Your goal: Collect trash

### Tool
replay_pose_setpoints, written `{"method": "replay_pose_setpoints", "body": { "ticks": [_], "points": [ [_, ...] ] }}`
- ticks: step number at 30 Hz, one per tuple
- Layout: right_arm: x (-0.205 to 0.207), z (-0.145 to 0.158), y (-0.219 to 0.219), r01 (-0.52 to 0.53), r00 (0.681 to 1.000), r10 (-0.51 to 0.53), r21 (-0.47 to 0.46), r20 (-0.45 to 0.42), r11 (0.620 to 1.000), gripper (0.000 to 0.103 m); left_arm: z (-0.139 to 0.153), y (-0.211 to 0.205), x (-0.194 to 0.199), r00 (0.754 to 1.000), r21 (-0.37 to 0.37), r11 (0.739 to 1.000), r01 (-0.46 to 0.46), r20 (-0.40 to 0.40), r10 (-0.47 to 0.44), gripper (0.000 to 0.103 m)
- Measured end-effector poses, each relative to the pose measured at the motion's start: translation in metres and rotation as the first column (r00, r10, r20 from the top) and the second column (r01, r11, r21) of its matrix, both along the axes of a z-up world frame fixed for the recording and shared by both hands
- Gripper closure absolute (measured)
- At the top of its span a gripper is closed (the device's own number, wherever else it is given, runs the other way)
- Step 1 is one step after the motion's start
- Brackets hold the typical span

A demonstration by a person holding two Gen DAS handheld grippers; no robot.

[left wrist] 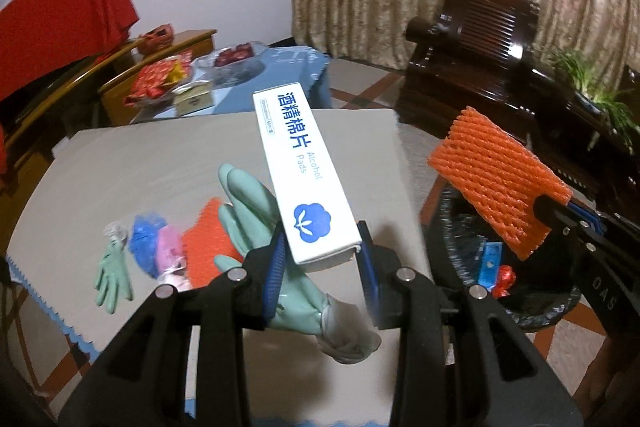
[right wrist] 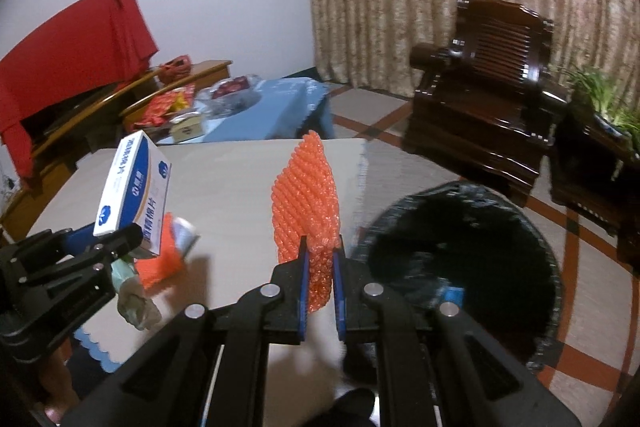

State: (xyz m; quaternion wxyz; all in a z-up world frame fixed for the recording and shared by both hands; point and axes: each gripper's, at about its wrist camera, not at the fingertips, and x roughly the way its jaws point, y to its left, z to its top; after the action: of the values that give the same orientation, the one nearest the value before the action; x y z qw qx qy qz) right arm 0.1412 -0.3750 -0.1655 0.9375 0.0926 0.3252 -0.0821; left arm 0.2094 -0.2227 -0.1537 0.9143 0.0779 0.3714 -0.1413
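My left gripper point(left wrist: 322, 247) is shut on a white alcohol-pads box point(left wrist: 304, 171) and holds it above the grey table point(left wrist: 160, 163); a green rubber glove point(left wrist: 260, 219) hangs under it. My right gripper point(right wrist: 319, 255) is shut on an orange foam net point(right wrist: 306, 199), also seen in the left wrist view point(left wrist: 500, 183) above the black-lined trash bin point(left wrist: 516, 311) that holds blue and red scraps. The bin point(right wrist: 460, 259) stands right of the table. The box also shows in the right wrist view point(right wrist: 132, 187).
On the table lie a small green glove point(left wrist: 112, 275), blue point(left wrist: 144, 239) and pink point(left wrist: 170, 251) wrappers and another orange foam net point(left wrist: 204, 251). A dark wooden armchair point(right wrist: 488, 99) stands behind the bin. A blue-clothed side table point(left wrist: 272, 75) with clutter stands beyond.
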Motion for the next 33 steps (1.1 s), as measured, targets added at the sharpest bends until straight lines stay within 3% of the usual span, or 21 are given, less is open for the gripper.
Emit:
{"method": "replay_pose_setpoints", "body": {
  "ticks": [13, 18, 25, 33],
  "points": [
    [-0.027, -0.021, -0.085, 0.132, 0.991, -0.132, 0.006, -0.034, 0.991, 0.093, -0.019, -0.104, -0.010, 0.988, 0.003, 0.989, 0.149, -0.034, -0.149, 0.070],
    [-0.030, -0.031, -0.107, 0.163, 0.986, -0.162, 0.023, -0.051, 0.986, 0.093, -0.029, -0.123, -0.011, 0.984, 0.007, 0.986, 0.169, -0.050, -0.169, 0.070],
    [-0.027, -0.037, -0.105, 0.151, 0.987, -0.149, 0.026, -0.064, 0.988, 0.093, -0.032, -0.105, -0.005, 0.991, 0.018, 0.992, 0.125, -0.056, -0.124, 0.070],
    [-0.012, -0.035, -0.074, 0.097, 0.994, -0.095, 0.030, -0.058, 0.995, 0.093, -0.050, -0.043, 0.010, 0.999, 0.085, 0.996, 0.027, -0.038, -0.024, 0.070]
  ]
}}
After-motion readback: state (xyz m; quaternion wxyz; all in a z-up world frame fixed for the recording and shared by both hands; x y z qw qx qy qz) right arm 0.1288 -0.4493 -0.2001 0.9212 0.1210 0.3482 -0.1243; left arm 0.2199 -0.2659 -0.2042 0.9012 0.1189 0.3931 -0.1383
